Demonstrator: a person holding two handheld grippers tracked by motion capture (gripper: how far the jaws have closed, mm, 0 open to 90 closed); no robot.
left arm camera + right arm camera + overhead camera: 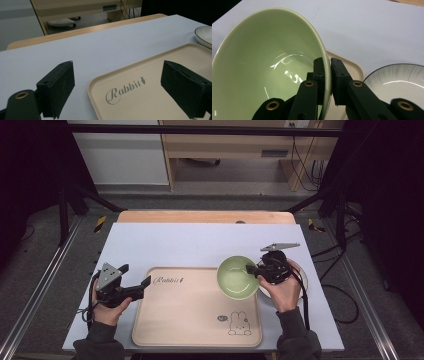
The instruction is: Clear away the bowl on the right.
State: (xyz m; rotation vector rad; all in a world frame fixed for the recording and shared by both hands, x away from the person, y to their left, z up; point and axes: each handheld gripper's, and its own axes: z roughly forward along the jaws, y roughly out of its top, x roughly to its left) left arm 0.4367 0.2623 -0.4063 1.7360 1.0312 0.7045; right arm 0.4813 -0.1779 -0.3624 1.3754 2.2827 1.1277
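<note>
A pale green bowl (235, 277) hangs over the right top corner of the beige tray (190, 320). My right gripper (253, 269) is shut on its right rim. In the right gripper view the bowl (262, 65) tilts, and the rim runs between the two black pads, with the gripper (329, 75) pinching it. My left gripper (146, 282) stands open at the tray's left edge, pointing right. In the left gripper view its jaws are wide apart around the "Rabbit" print on the tray (155, 75), with nothing between them; the gripper (125, 87) holds nothing.
A white plate with a dark rim (303, 279) lies on the table under my right hand, also seen as the plate (399, 77) and the plate (203, 36). A light blue mat (200, 240) covers the table. A rabbit drawing (239, 325) marks the tray's near right corner.
</note>
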